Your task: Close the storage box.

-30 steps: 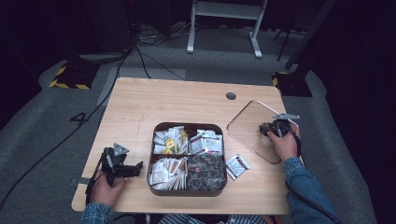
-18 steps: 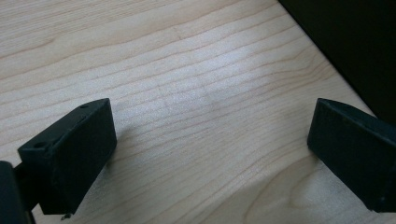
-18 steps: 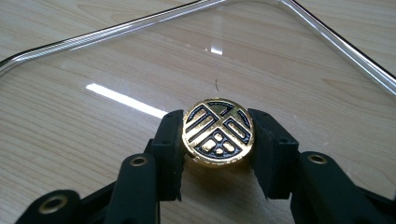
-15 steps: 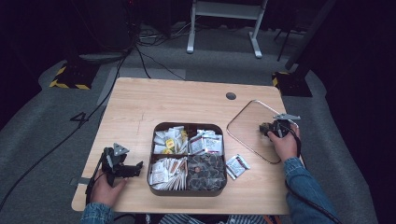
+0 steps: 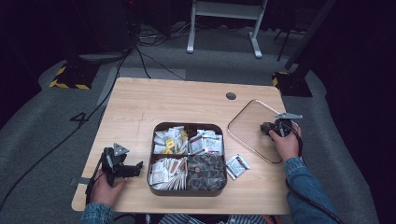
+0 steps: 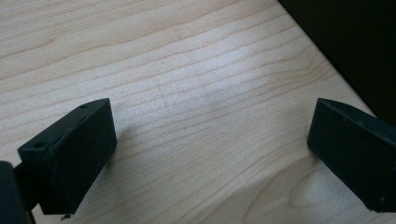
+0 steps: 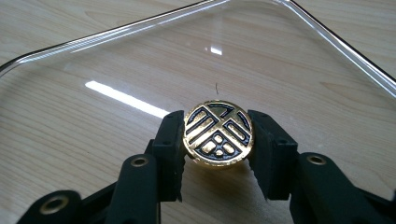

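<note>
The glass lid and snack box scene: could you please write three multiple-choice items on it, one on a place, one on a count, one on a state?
1. Where does the glass lid lie?
A. On the table, to the right of the box
B. On top of the box
C. On the floor

2. How many compartments has the snack box?
A. Two
B. Four
C. Six

3. How do the jaws of the right gripper stand?
A. Wide open over bare wood
B. Shut on a sachet
C. Shut on the lid's gold knob

Answers: 1 A, the high view shows it flat on the wood beside the box. 2 B, dividers form a cross. 3 C, the right gripper view shows both pads against the knob's sides.
</note>
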Available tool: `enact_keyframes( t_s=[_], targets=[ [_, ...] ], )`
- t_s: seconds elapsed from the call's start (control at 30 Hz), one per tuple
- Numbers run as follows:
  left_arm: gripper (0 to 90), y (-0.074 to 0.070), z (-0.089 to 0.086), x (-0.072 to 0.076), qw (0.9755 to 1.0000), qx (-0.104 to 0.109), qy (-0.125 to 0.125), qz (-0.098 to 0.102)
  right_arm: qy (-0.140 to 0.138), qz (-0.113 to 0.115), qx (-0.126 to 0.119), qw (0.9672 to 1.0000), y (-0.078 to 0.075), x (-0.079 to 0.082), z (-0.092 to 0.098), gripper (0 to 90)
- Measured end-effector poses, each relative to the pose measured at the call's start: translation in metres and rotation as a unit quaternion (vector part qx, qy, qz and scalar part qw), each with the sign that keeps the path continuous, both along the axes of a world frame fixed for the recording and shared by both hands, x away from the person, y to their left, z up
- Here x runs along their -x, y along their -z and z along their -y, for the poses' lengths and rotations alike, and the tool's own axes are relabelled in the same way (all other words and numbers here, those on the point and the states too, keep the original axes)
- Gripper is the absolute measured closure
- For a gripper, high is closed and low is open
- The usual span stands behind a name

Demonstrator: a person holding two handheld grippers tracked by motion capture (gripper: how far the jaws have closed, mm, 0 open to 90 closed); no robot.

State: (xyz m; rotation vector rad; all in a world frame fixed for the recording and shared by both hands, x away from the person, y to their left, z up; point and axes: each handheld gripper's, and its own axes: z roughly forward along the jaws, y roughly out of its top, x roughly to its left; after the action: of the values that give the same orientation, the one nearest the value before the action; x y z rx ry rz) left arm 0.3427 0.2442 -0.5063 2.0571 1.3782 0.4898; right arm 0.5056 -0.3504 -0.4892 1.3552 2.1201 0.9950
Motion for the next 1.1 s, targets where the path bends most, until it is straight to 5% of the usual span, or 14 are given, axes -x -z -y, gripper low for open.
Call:
enact_keyframes(
  t_s=[0.47,1.1],
  targets=[
    [1.5,0.0,0.0,0.0,1.0,0.0,0.0,0.0,-0.027,0.039,-0.017,0.9988,-0.038,0.016,-0.004,58.6],
    [1.6,0.0,0.0,0.0,1.0,0.0,0.0,0.0,-0.11,0.083,-0.026,0.9901,-0.098,0.055,-0.054,58.7]
  ],
)
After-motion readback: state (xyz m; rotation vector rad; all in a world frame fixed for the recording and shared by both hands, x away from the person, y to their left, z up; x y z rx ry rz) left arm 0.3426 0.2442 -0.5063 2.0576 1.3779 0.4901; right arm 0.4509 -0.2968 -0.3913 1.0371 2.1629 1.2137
